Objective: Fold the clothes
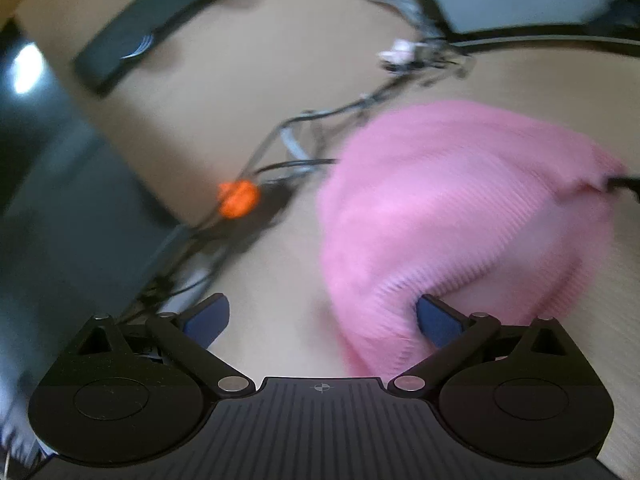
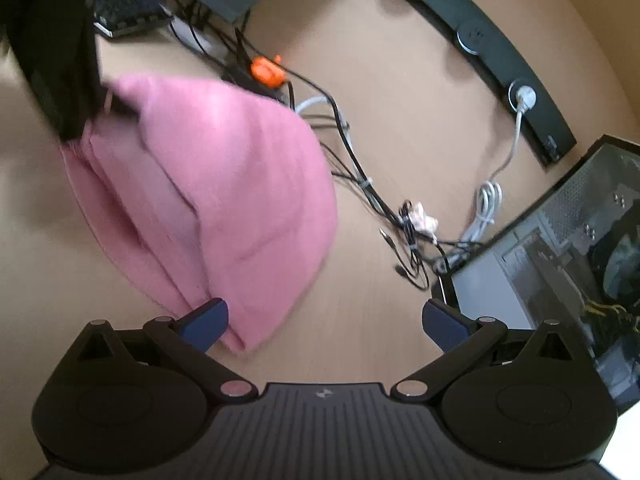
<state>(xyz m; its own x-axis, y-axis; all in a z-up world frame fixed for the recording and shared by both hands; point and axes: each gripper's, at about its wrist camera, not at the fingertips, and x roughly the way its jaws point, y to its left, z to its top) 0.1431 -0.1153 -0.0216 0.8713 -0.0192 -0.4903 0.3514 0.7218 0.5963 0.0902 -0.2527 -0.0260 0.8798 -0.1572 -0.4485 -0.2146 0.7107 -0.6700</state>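
left gripper point(image 1: 322, 322): black ribbed body, blue finger pads, silver pivot screws
right gripper point(image 2: 325, 322): same black linkage, blue pads, small logo

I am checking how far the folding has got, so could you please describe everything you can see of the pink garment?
The pink garment looks like a soft ribbed knit, bunched into a rounded heap with overlapping folds, not yet a neat flat fold. It lies on the wooden table, close to a tangle of cables and an orange object. Both views are blurred. The left gripper and right gripper are open at its edge, each with one blue finger beside the cloth; neither clamps it.
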